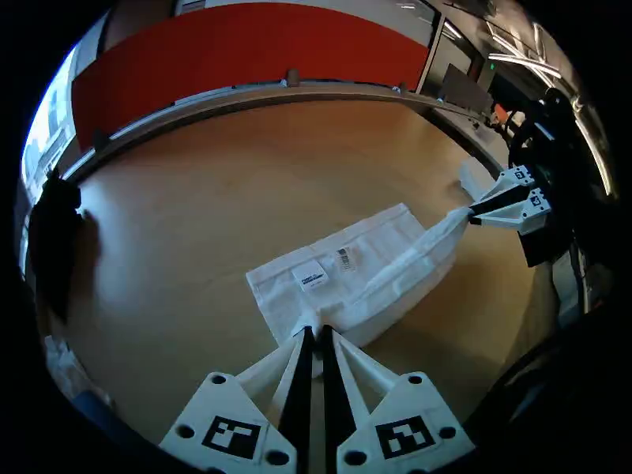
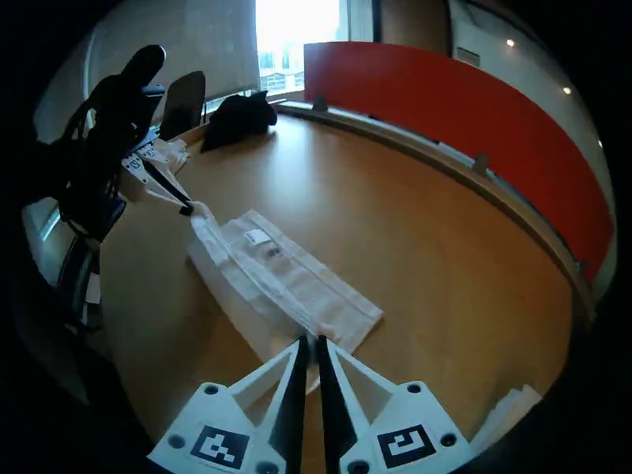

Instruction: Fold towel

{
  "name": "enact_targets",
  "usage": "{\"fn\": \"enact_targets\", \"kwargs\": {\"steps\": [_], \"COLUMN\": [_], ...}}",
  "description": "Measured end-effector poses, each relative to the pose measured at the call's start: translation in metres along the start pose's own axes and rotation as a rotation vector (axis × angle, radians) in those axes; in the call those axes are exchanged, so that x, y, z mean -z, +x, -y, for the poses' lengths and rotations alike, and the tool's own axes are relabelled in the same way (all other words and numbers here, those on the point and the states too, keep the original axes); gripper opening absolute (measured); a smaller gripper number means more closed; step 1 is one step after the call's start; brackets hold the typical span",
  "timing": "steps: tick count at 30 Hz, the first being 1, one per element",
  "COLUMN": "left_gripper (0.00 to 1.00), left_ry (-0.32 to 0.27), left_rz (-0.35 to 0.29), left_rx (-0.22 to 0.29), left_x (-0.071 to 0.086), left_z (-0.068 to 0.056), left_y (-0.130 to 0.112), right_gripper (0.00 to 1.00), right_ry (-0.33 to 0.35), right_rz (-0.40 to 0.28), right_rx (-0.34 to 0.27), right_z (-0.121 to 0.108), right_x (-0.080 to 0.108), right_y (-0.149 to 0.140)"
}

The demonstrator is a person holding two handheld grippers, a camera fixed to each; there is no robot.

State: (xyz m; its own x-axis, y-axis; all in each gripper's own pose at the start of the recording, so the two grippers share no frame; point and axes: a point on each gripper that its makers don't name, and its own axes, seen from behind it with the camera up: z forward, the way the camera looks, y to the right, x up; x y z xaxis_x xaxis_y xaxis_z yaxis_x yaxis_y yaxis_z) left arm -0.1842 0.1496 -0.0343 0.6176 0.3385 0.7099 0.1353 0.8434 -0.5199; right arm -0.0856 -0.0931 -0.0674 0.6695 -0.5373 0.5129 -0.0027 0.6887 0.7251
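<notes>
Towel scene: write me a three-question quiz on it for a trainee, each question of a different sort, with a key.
1. True or false: the towel lies on the table with no gripper touching it.
2. The panel behind the table is: A blue, B red, C green.
3. Fill in: the left gripper and the right gripper each have their fingers shut on the ____.

Key: 1 false, both grippers pinch its raised edge; 2 B; 3 towel.
</notes>
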Motion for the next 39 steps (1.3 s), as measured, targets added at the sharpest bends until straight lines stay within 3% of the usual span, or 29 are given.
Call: {"fn": "enact_targets", "kwargs": {"steps": [20,39], "left_gripper": [0.13,0.22], "left_ry": [0.064,0.114], "left_rz": [0.044,0.034], "left_rx": [-0.024,-0.051], "left_x": [-0.051,-0.066], "left_z": [0.026,0.046], "left_y": [-0.003,-0.002], "right_gripper": [0.1,0.19], "right_ry": [-0.031,-0.085], "right_rz": [0.042,0.044], "right_rx": [-0.067,-0.117], "right_z": [-0.023,-0.035], "right_x": [-0.044,-0.068], "right_y": [-0.014,-0.015]}}
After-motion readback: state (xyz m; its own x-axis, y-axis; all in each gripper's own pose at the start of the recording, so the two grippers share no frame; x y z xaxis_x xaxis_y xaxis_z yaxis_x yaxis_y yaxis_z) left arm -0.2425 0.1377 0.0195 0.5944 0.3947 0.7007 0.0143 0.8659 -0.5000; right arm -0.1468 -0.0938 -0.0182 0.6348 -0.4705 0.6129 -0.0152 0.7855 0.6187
